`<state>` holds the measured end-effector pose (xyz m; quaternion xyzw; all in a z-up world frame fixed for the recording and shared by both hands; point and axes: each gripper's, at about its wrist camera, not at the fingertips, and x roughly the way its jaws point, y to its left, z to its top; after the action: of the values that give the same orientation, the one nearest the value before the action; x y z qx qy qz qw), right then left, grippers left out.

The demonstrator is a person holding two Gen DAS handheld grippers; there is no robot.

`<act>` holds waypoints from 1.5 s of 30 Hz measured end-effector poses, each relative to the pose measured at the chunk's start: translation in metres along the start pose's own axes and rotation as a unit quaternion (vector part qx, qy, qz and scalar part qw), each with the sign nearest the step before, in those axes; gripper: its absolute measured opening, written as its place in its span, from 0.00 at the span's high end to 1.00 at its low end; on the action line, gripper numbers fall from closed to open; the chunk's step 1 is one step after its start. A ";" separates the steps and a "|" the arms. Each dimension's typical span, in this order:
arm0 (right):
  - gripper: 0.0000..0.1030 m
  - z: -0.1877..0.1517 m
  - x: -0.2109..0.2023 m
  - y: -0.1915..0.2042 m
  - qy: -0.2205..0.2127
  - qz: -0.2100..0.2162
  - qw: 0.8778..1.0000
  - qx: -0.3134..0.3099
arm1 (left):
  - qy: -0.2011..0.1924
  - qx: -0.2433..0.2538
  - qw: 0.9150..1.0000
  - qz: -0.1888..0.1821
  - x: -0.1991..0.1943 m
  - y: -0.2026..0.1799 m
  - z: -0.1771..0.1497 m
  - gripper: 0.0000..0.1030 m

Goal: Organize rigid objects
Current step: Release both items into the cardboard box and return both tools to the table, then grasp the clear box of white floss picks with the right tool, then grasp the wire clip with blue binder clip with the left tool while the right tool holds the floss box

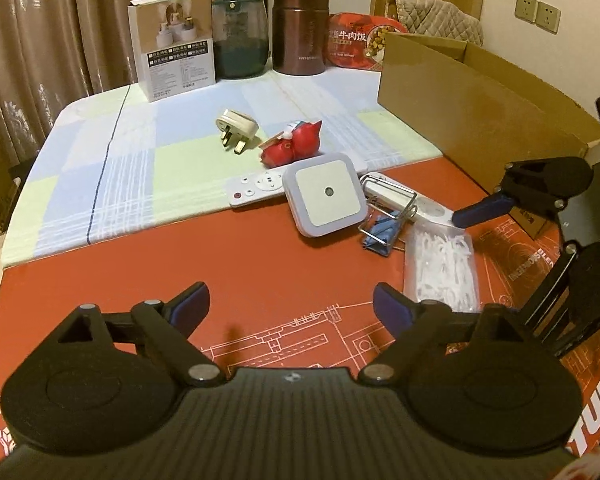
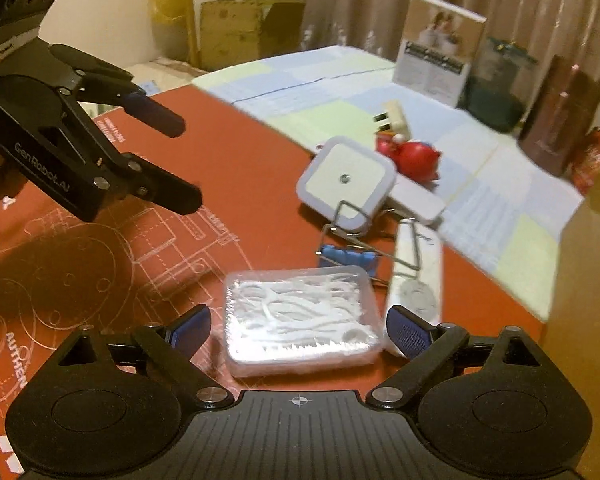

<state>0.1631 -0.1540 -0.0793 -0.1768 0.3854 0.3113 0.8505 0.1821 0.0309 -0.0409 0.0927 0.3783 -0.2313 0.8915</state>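
Clear plastic box of floss picks [image 2: 302, 316]: lies flat on the red surface [image 2: 228, 168] between the wide-open jaws of the right tool [image 2: 300, 330], untouched. Likely light, stiff-walled, slick; best taken across its short sides. Left tool [image 1: 290, 306] spread wide, empty.

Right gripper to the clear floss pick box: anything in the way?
Nothing visible. The right gripper is open, and the floss pick box lies on the red mat directly ahead between its fingers, not yet gripped.
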 end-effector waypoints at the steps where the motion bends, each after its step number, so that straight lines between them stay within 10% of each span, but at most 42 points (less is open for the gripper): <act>1: 0.11 0.001 0.003 -0.001 0.001 0.001 1.000 0.000 | 0.000 0.002 1.000 -0.001 0.000 0.000 0.000 0.16; 15: 0.20 0.002 0.009 -0.007 0.031 0.024 0.998 0.045 | 0.003 0.009 1.000 -0.015 0.005 -0.005 0.003 0.15; 25: 0.20 0.001 -0.037 -0.025 -0.014 -0.058 0.988 0.142 | -0.018 0.020 0.999 -0.019 0.008 -0.018 0.007 0.16; 45: 0.20 0.008 -0.061 -0.069 -0.080 -0.075 0.972 0.209 | -0.046 0.085 0.993 -0.073 0.066 -0.059 0.038 0.60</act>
<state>0.1829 -0.2248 -0.0233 0.0022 0.3587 0.1725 0.9174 0.2176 -0.0566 -0.0615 0.1298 0.3213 -0.3308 0.8778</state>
